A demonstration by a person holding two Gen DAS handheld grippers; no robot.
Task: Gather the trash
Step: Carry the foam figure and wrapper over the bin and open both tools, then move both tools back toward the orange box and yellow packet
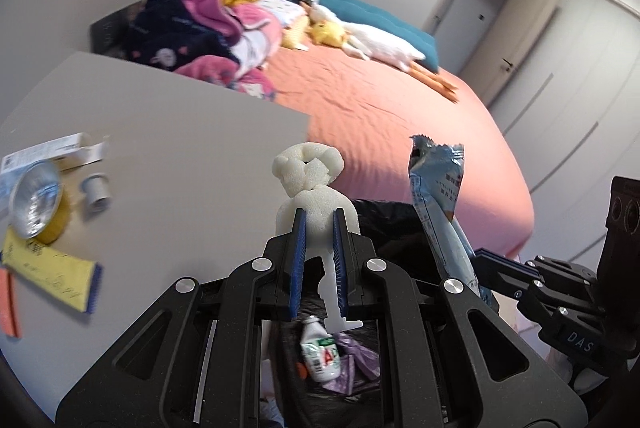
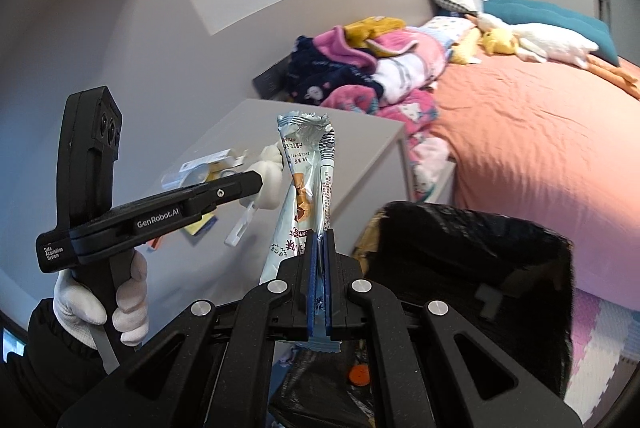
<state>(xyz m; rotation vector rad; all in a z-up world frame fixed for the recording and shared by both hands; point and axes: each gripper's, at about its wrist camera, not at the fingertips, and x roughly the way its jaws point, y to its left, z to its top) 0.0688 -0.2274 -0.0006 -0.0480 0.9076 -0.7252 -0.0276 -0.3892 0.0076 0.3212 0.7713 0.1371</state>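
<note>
Gripping a knotted white foam piece [image 1: 310, 183] in the left gripper [image 1: 319, 224], fingers pinching its lower body, a thin white plastic tab hanging beneath. Holding it up past the near edge of the grey table [image 1: 168, 147], above the black trash bag [image 1: 384, 224]. Clamping a pale blue snack wrapper [image 2: 306, 183] upright in the right gripper [image 2: 319, 240], fingers pressed flat against its lower end, just beside the bag's open rim [image 2: 472, 224]. Lying inside the bag: a small white bottle [image 1: 320, 354] and purple scraps. Sitting back on the table's left side, well apart from its right edge: a foil cup [image 1: 34, 197], yellow packet [image 1: 52, 274], carton [image 1: 52, 151]. Crowding the far side: an orange bed [image 1: 392, 107].
</note>
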